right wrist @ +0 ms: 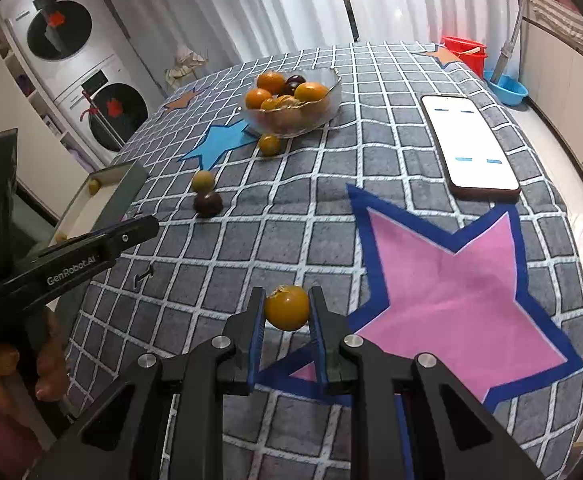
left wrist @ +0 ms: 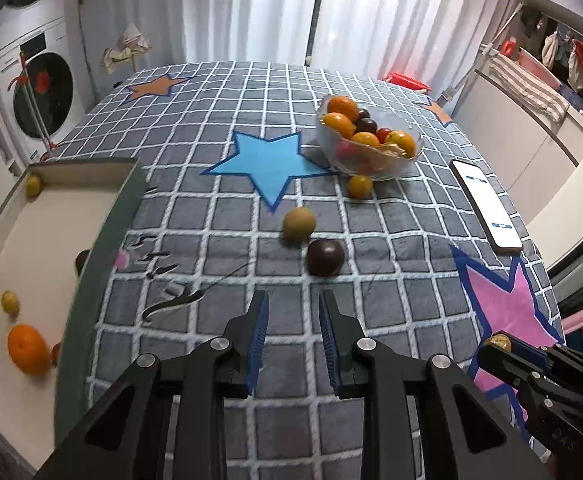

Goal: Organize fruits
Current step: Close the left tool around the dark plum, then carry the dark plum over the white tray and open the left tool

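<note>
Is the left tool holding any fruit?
No, the left tool has nothing between its pads; the dark plum lies beyond them on the cloth.

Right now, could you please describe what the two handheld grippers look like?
Both are matte black, with angular linkage arms, silver round pivot pins and ribbed blue finger pads. The left gripper bears white "GenRobot.AI" lettering on its side. The right gripper looks the same. No cables or sleeves are visible.

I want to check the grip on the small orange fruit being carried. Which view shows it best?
The right wrist view: the orange fruit sits centred between the right gripper's blue pads, both pressing its sides. The left wrist view shows only a sliver of it at the gripper's tip near the right edge.
</note>
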Action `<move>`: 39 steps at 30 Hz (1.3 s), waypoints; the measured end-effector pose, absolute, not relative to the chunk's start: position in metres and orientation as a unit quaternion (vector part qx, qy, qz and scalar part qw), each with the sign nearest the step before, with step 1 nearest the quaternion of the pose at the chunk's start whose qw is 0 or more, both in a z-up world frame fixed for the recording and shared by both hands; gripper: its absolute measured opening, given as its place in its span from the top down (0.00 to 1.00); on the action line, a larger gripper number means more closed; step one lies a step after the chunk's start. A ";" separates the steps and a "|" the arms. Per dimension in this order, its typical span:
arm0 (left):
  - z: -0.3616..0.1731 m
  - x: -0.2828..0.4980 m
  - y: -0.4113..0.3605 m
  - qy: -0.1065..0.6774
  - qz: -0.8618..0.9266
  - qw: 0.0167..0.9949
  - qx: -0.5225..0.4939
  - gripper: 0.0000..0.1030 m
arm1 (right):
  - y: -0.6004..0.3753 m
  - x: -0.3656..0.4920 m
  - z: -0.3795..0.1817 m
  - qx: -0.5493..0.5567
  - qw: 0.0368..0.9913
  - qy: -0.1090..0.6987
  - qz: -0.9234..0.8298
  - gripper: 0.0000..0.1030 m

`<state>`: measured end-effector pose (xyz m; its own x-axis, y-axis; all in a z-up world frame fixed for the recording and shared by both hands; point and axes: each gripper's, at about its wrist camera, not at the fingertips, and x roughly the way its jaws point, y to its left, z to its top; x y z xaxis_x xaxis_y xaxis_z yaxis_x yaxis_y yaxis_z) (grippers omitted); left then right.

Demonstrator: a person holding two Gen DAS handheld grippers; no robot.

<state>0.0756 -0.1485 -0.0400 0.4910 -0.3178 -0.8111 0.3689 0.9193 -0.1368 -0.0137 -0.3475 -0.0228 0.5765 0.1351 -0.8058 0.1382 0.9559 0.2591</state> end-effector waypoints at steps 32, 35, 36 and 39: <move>-0.042 0.080 -0.152 0.453 -0.196 0.869 0.037 0.70 | -0.345 -0.036 -0.018 0.157 0.875 0.459 -0.003 0.77; -0.033 0.071 -0.124 0.443 -0.185 0.877 0.041 0.70 | -0.330 -0.030 -0.015 0.153 0.874 0.462 0.008 0.77; -0.030 0.068 -0.115 0.439 -0.181 0.879 0.041 0.70 | -0.325 -0.028 -0.014 0.151 0.873 0.463 0.012 0.77; -0.023 0.061 -0.084 0.424 -0.163 0.890 0.039 0.70 | -0.300 -0.019 -0.009 0.135 0.874 0.467 0.029 0.77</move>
<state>0.0614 -0.0839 -0.0234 0.5877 -0.2568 -0.7672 0.3225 0.9441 -0.0689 -0.0194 -0.3003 -0.0093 0.5626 0.1769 -0.8076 0.0743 0.9620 0.2626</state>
